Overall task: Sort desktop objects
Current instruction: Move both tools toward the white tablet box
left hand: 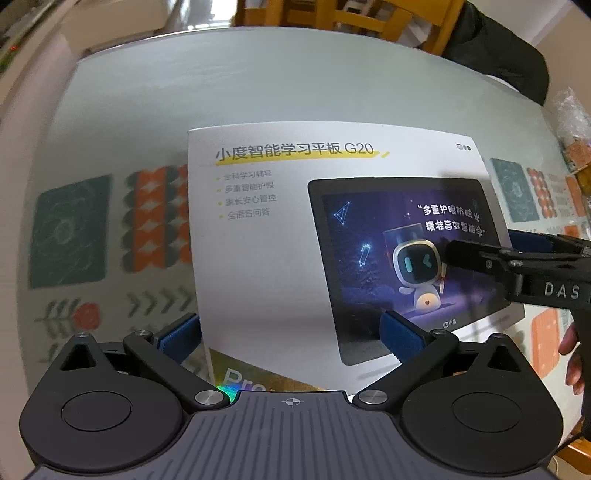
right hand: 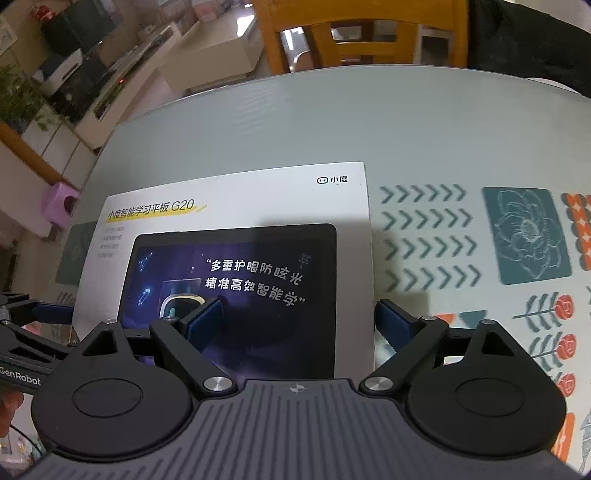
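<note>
On the table (right hand: 424,122), patterned mat under glass: white tablet box (left hand: 266,258) flat, centre. Left gripper (left hand: 291,332) jaws wide, straddling the box's near-left edge, holding nothing. Right gripper (right hand: 299,317) jaws wide across its right edge, empty. Risk: the flat box gives little to pinch; pads may slip, or the grippers collide, being close.

wooden chair (right hand: 364,35) behind bench (right hand: 424,122), patterned mat (right hand: 524,236) on bench, purple box (right hand: 61,203) on floor left, plant (right hand: 22,99) far left, low cabinet (right hand: 207,62) behind.
</note>
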{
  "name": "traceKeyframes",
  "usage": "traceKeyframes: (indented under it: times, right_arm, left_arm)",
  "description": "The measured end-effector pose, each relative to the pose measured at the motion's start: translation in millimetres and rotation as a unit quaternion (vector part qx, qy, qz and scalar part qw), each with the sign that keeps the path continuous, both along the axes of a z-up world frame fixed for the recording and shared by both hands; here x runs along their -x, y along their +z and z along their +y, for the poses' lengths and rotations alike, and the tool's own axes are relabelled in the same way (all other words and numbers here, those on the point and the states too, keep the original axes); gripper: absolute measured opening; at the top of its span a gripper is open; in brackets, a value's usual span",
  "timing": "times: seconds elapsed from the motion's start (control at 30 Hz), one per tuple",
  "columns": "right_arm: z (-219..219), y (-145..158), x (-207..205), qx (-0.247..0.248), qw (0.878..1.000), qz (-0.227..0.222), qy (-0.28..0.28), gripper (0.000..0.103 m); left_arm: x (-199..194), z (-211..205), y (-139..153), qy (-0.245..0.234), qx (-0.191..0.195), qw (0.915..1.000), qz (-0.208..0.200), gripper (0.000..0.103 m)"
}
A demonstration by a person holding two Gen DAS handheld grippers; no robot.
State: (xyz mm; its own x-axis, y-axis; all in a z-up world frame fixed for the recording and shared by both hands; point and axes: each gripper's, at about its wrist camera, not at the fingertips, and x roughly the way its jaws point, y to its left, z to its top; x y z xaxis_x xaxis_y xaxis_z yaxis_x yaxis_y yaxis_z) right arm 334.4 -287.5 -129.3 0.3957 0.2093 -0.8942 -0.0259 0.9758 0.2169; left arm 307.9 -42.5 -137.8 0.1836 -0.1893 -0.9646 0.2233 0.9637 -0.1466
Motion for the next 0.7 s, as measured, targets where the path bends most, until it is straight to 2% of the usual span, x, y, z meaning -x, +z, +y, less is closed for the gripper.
traceKeyframes:
  times: [0.33, 0.5, 0.7]
  right_arm:
    - [72.9, 3.5, 34.2, -0.002, 0.998, 0.002, 0.070, 0.103]
    - [103.9, 8.4, 49.3, -0.004, 0.995, 0.002, 0.096, 0.103]
    - [133.3, 13.2, 58.9, -0.003, 0.995, 0.010, 0.103, 0.103]
  left_arm:
    - [28.9, 63.9, 7.0, 0.058, -0.031, 0.9978, -0.008, 0.103]
    - [42.2, 95.1, 10.0, 0.078, -0.035, 0.9962, -0.014, 0.103]
    - [46.9, 122.2, 8.9, 0.065, -0.032, 0.9973, -0.011, 0.103]
